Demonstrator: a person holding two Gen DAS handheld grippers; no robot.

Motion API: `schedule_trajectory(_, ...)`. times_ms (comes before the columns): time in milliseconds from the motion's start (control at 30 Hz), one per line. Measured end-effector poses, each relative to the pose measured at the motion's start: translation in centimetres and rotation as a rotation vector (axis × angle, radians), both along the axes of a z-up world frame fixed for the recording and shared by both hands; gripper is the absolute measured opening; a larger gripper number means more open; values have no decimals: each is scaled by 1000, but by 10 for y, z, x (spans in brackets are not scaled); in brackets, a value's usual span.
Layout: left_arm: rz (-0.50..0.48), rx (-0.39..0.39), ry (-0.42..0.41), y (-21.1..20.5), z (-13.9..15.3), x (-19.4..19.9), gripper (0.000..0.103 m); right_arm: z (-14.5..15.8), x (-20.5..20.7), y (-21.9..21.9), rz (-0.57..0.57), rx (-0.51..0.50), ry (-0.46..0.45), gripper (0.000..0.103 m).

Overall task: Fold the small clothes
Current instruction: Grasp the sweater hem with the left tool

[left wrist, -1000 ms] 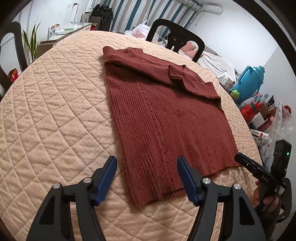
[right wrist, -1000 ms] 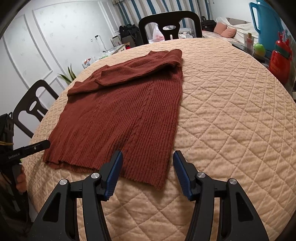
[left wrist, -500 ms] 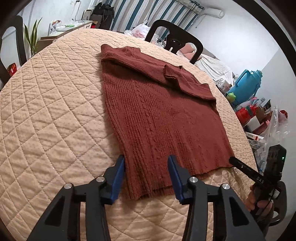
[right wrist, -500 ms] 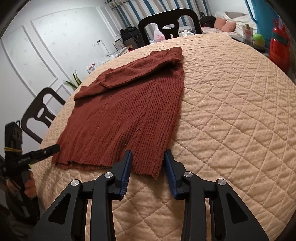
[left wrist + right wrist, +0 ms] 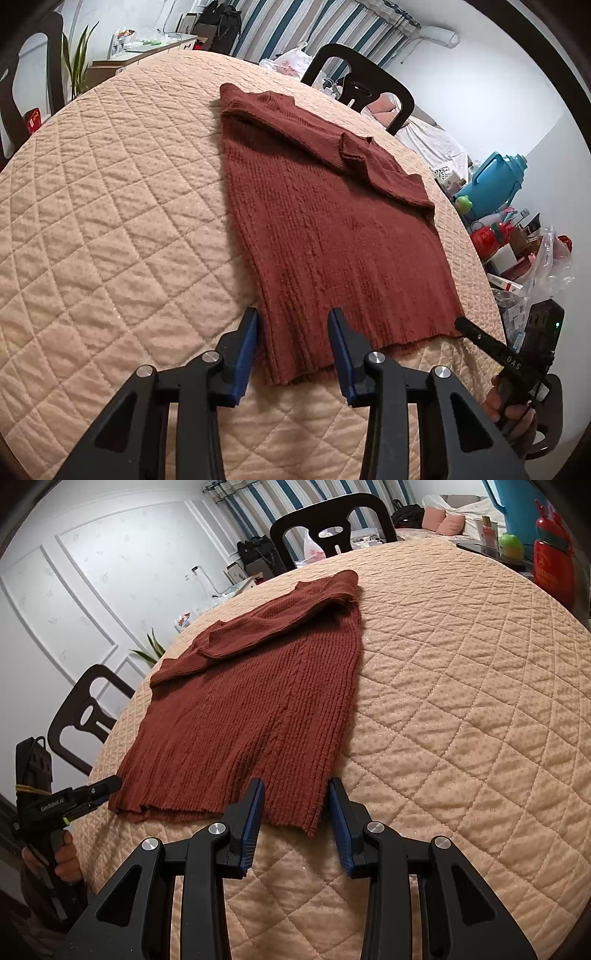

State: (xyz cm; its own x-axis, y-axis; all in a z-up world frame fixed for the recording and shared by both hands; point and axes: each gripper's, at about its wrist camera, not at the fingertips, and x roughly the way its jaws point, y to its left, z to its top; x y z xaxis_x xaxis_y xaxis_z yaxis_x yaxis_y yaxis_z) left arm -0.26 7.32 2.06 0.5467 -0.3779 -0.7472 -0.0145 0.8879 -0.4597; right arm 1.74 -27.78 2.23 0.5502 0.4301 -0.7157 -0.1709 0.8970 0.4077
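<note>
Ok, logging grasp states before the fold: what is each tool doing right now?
Left tool: open, straddling the sweater hem's left corner, not clamped.
Right tool: open, straddling its right corner, not clamped.

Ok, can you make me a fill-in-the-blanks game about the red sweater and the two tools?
1. The sweater lies flat on a quilted cover whose colour is ____.
2. The left tool has its fingers on either side of the sweater's bottom ____.
3. The pads on the right tool are coloured ____.
4. Behind the sweater's collar end stands a black ____.

Missing words: peach; corner; blue; chair
</note>
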Motion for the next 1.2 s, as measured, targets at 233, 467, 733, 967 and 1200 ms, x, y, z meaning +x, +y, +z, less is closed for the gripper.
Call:
schedule_trajectory(233, 10, -37, 8, 2, -4, -2, 20, 0, -1, 1, -1, 3, -2, 36)
schedule_trajectory(467, 23, -62, 7, 4, -6, -3, 14, 0, -2, 0, 2, 6, -5, 36)
schedule_trajectory(733, 73, -98, 10, 13, -9, -7, 14, -1, -3, 0, 2, 10, -6, 36)
schedule_trajectory(967, 98, -135, 6, 15, -11, -8, 14, 0, -3, -1, 3, 15, -7, 36)
schedule_trajectory(1200, 117, -130, 9, 13, -12, -12, 14, 0, -3, -1, 4, 20, -8, 36)
